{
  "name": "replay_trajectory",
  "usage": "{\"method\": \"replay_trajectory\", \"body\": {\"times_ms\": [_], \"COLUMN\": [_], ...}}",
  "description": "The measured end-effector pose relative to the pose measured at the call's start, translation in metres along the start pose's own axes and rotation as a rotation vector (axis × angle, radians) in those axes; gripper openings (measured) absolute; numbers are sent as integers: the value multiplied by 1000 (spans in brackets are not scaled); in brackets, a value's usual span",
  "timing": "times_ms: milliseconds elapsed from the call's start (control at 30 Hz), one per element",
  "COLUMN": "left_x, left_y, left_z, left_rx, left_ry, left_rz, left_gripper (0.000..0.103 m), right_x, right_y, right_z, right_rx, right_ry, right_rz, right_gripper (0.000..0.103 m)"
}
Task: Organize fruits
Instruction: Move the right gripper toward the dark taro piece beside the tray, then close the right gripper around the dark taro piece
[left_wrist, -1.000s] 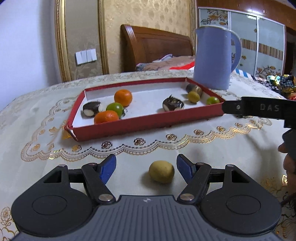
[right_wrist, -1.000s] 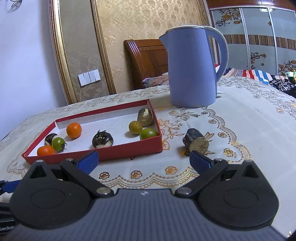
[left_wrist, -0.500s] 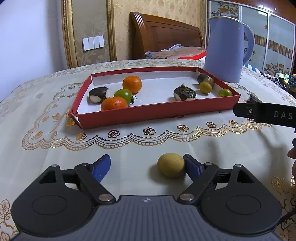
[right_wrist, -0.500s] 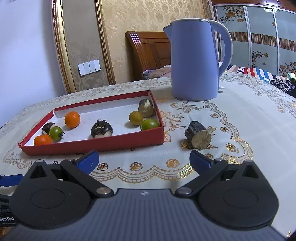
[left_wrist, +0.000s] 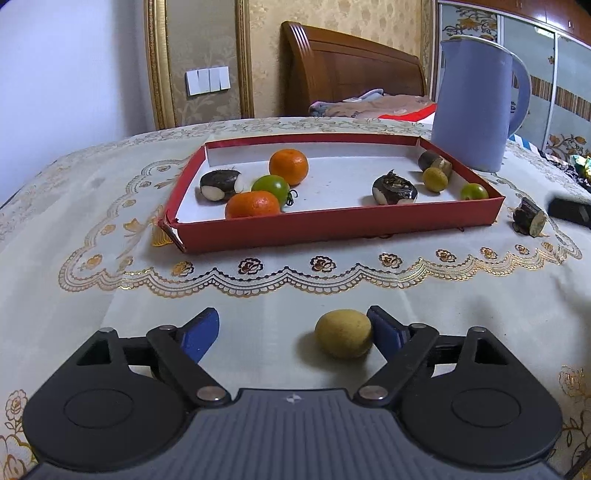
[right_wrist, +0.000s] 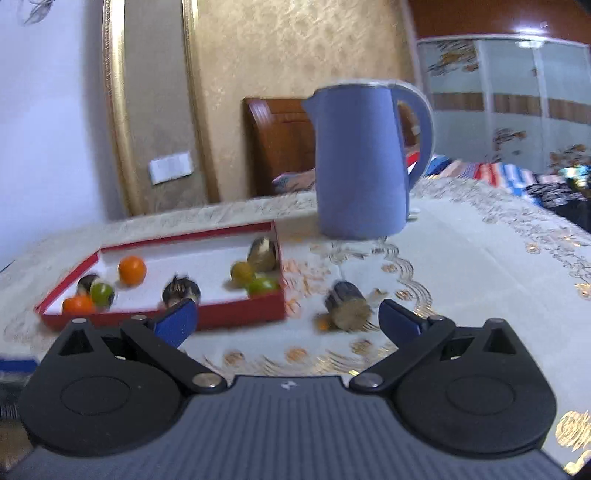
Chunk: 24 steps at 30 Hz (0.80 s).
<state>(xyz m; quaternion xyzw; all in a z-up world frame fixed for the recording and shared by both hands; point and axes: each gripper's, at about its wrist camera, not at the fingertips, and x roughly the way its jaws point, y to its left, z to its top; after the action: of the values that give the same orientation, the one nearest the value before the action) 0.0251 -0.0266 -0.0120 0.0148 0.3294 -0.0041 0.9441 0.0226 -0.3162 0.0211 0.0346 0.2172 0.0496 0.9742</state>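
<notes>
A red tray (left_wrist: 332, 221) with a white floor holds two oranges, green fruits, a yellow fruit and dark water chestnuts; it also shows in the right wrist view (right_wrist: 221, 317). A yellow fruit (left_wrist: 342, 333) lies on the tablecloth between the fingers of my open left gripper (left_wrist: 291, 332), touching its right fingertip (left_wrist: 384, 328). A dark cut sugarcane piece (right_wrist: 347, 304) lies on the cloth right of the tray, just ahead of my open, empty right gripper (right_wrist: 286, 319); it also shows in the left wrist view (left_wrist: 530, 220).
A tall blue kettle (left_wrist: 476, 103) stands behind the tray's right end, also in the right wrist view (right_wrist: 364, 162). The table carries a cream cloth with gold embroidery (left_wrist: 332, 266). A wooden headboard and bedding lie beyond the table.
My left gripper has shifted left, so the yellow fruit now rests against its right fingertip. My right gripper has moved forward and down toward the sugarcane piece; its view is motion-blurred.
</notes>
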Motion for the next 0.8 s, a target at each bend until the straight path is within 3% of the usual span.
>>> {"method": "replay_trajectory", "body": {"times_ms": [67, 133, 200, 367, 533, 667, 800], "left_x": [0, 0, 0, 0, 0, 0, 0], "left_y": [-1, 0, 0, 0, 0, 0, 0], "left_z": [0, 0, 0, 0, 0, 0, 0], "left_rx": [3, 0, 0, -1, -1, -1, -1], "left_ry": [0, 1, 1, 1, 1, 1, 1], "left_rz": [2, 1, 1, 0, 1, 1, 1], "left_gripper": [87, 87, 88, 88, 88, 88, 88], "right_x": [3, 7, 14, 30, 54, 76, 89], "right_y": [-22, -46, -55, -38, -20, -18, -19], "right_z": [-7, -7, -5, -1, 13, 18, 21], "right_rx": [35, 159, 204, 79, -69, -62, -46], "right_ry": [24, 62, 89, 119, 120, 172, 199], "right_rz": [-49, 15, 33, -41, -174, -167, -156], "right_gripper": [103, 103, 103, 103, 103, 103, 90]}}
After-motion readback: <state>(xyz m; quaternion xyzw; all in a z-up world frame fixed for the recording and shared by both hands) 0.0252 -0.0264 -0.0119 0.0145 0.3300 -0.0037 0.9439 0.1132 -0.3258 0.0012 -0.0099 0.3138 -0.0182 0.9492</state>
